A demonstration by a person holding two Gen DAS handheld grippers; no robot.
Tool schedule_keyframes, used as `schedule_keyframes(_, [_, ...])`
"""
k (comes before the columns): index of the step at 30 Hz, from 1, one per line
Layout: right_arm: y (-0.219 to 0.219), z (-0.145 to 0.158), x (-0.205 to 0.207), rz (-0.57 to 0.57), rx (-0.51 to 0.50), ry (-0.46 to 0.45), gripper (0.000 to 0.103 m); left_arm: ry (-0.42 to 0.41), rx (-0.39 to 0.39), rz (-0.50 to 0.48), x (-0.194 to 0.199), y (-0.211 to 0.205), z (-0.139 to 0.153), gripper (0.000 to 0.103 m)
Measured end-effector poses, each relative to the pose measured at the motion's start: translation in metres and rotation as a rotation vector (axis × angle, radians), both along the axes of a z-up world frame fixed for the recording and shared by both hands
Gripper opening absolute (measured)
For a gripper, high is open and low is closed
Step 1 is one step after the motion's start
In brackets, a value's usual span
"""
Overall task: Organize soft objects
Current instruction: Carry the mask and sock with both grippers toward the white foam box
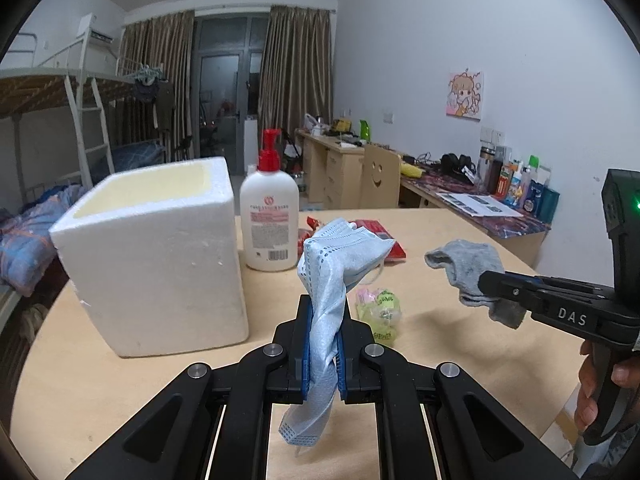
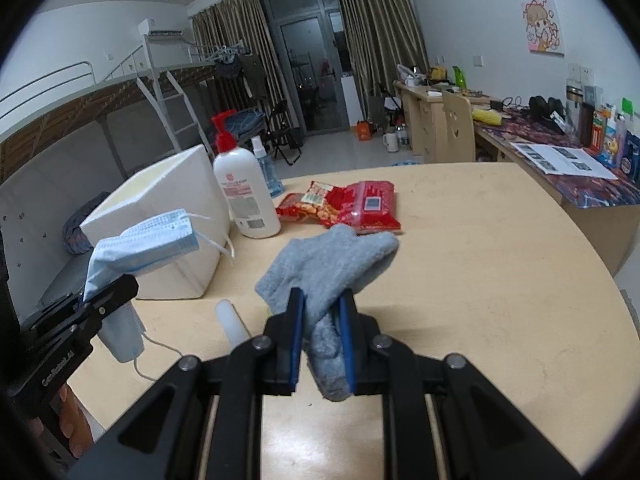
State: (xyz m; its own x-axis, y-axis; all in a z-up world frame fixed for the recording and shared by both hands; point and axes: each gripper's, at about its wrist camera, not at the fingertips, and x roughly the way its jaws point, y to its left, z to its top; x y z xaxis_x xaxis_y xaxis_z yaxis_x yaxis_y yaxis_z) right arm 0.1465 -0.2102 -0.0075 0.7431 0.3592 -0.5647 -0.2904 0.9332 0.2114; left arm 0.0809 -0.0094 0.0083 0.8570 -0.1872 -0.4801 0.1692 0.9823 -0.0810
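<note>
My left gripper (image 1: 323, 308) is shut on a light blue face mask (image 1: 336, 256) and holds it above the table, right of the white foam box (image 1: 156, 252). My right gripper (image 2: 322, 300) is shut on a grey sock (image 2: 328, 268) and holds it above the table. In the left wrist view the right gripper (image 1: 490, 280) shows at the right with the sock (image 1: 468, 266) hanging from it. In the right wrist view the left gripper (image 2: 124, 286) shows at the left with the mask (image 2: 148, 242), just in front of the foam box (image 2: 160, 216).
A white lotion bottle with a red pump (image 1: 270, 216) stands right of the box on the round wooden table (image 2: 480, 280). Red snack packets (image 2: 344, 204) lie beyond it. A green-yellow wrapped item (image 1: 380, 308) and a white tube (image 2: 232, 320) lie near the grippers.
</note>
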Motion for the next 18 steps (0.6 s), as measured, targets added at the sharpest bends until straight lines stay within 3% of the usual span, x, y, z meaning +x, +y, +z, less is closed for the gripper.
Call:
schedule_keyframes(10, [0.023,0.016,-0.017,0.097,0.007,-0.068,0.02,-0.065,0.018,0.068,-0.028,0.014,0.018,0.01])
schedule_keyframes(18, [0.059,0.021,-0.022,0.225,0.012,-0.095,0.021,-0.11,0.046,0.18,-0.056,0.041,0.031,0.01])
